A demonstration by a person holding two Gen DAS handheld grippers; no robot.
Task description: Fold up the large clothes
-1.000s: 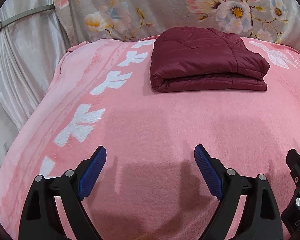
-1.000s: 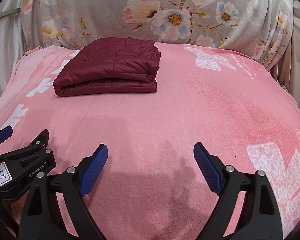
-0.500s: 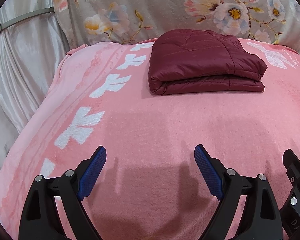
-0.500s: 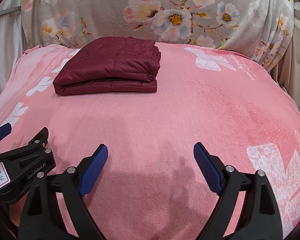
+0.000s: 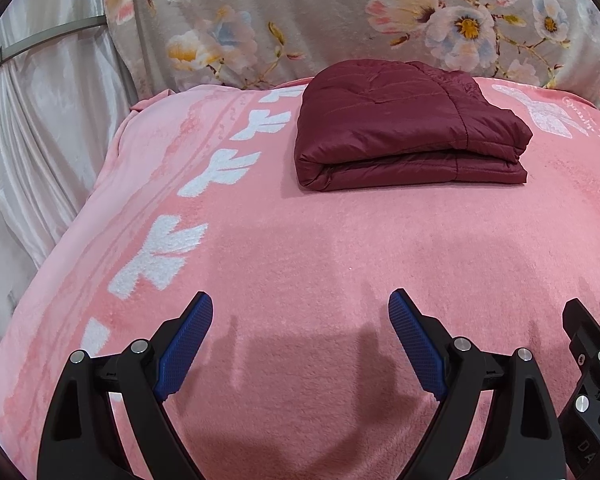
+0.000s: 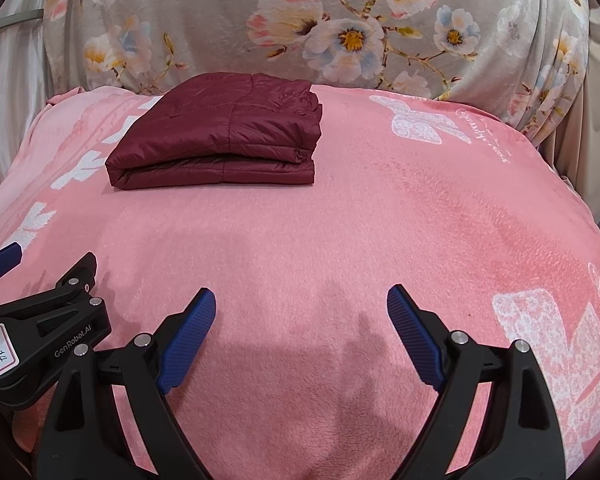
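A dark red quilted jacket [image 5: 404,124] lies folded into a thick rectangle at the far end of the pink blanket [image 5: 300,248]; in the right wrist view the jacket [image 6: 220,132] sits far left of centre. My left gripper [image 5: 300,308] hovers over bare blanket well short of the jacket, open, nothing between its blue pads. My right gripper [image 6: 300,304] stands likewise open and empty, beside the left one. The left gripper's black frame [image 6: 40,336] shows at the lower left of the right wrist view.
A grey floral cloth [image 6: 300,28] hangs upright behind the blanket. A pale satin curtain [image 5: 40,128] falls along the left side. The blanket's edges drop away at left [image 5: 60,248] and right [image 6: 580,216]. White printed motifs [image 5: 160,252] run down the blanket.
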